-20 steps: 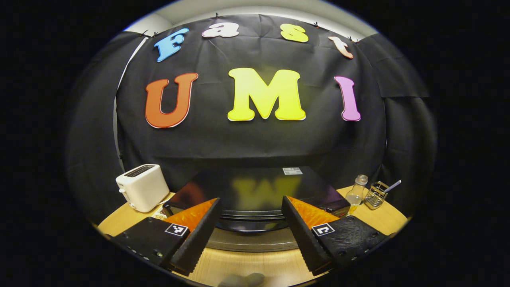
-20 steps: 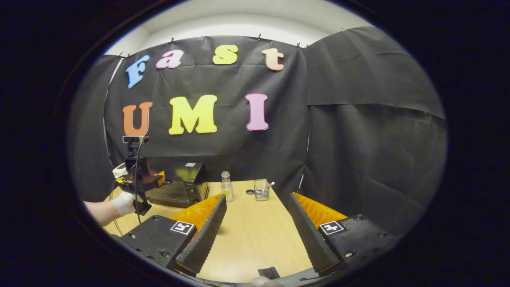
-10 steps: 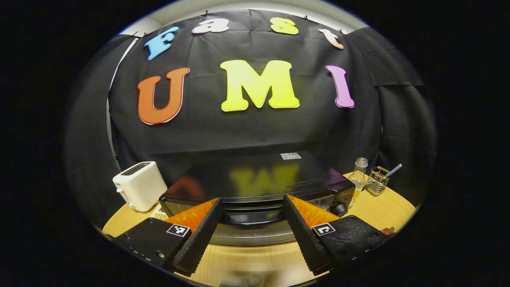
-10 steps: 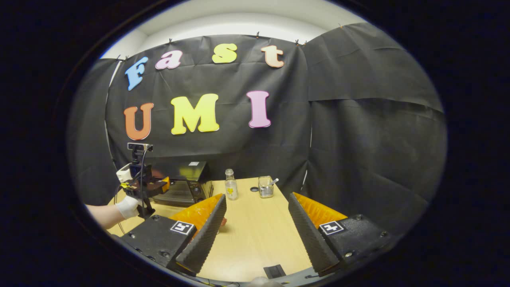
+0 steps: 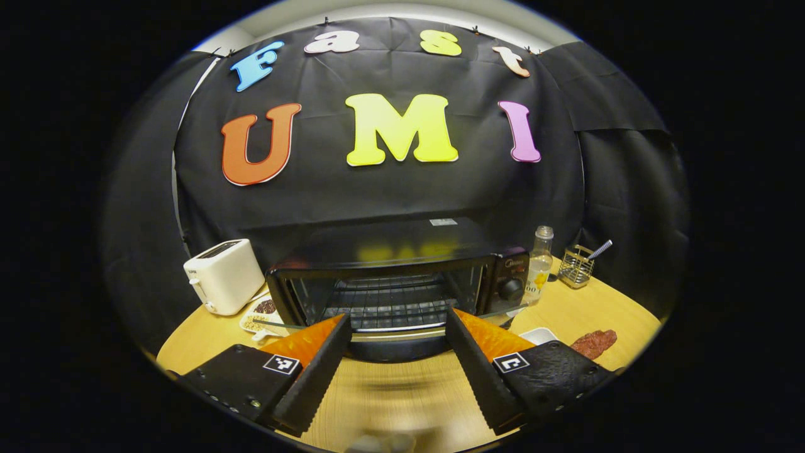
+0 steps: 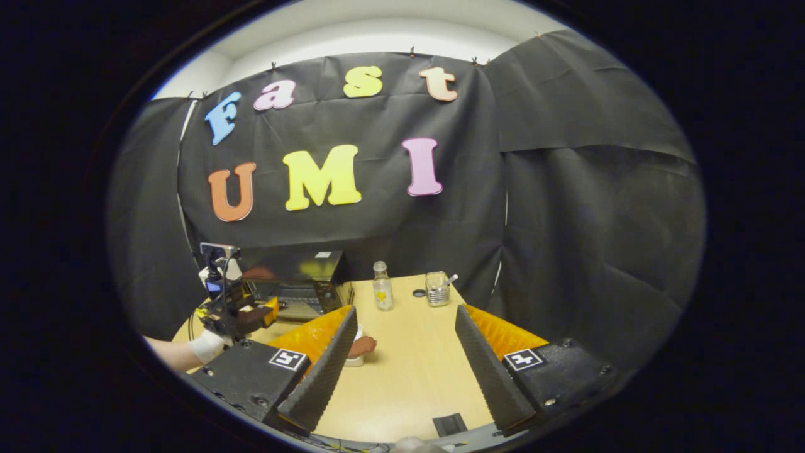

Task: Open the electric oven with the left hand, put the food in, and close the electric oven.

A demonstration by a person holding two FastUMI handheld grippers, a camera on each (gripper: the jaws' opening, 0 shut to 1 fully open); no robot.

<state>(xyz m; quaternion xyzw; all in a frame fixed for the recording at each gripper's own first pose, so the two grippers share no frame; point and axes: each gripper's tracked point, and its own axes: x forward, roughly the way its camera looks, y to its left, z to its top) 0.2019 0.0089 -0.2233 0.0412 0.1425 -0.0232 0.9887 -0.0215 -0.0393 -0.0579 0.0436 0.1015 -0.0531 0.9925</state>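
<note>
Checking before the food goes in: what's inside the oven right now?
Through the open front of the oven, a wire rack spans the inside, with nothing visible on it. The left hand-held gripper covers the lowest part of the opening, so below the rack can't be judged.

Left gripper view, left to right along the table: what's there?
Toaster → seed dish → oven, door down → bottle → wire holder → meat, nearer the camera.
</note>
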